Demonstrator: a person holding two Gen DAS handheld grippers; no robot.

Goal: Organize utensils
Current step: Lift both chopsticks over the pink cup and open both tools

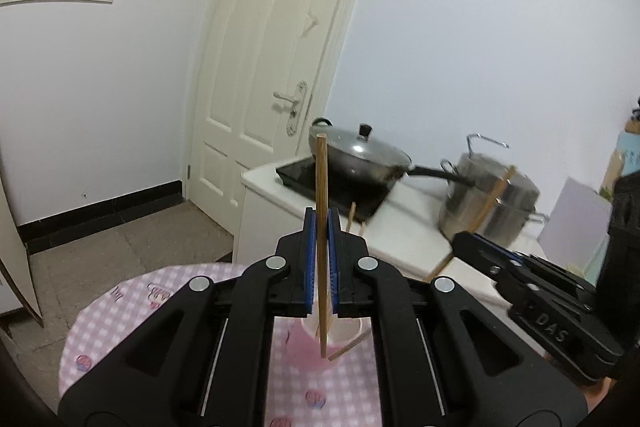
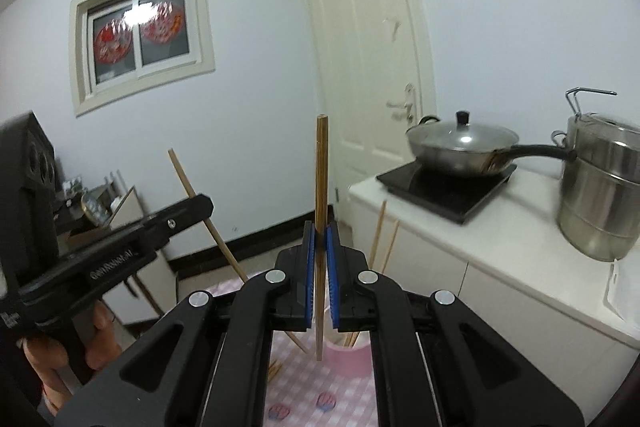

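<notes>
In the left wrist view my left gripper [image 1: 321,223] is shut on a wooden chopstick [image 1: 321,179] that stands upright between the blue pads. Its lower tip hangs over a pink cup [image 1: 300,347] on the checked tablecloth [image 1: 120,323]. At the right, my right gripper [image 1: 460,243] holds a second, slanting chopstick [image 1: 490,201]. In the right wrist view my right gripper [image 2: 321,231] is shut on its upright chopstick [image 2: 321,167] above the pink cup [image 2: 348,355]. Several chopsticks [image 2: 378,239] stand in that cup. The left gripper [image 2: 200,205] with its chopstick [image 2: 188,183] shows at the left, held by a hand [image 2: 100,327].
A white counter [image 1: 400,227] lies behind the table with a black induction cooker [image 1: 304,175], a lidded wok [image 1: 360,151] and a steel steamer pot [image 1: 492,203]. A loose chopstick [image 1: 348,347] lies by the cup. A white door [image 1: 272,67] and bare floor [image 1: 120,247] are at the left.
</notes>
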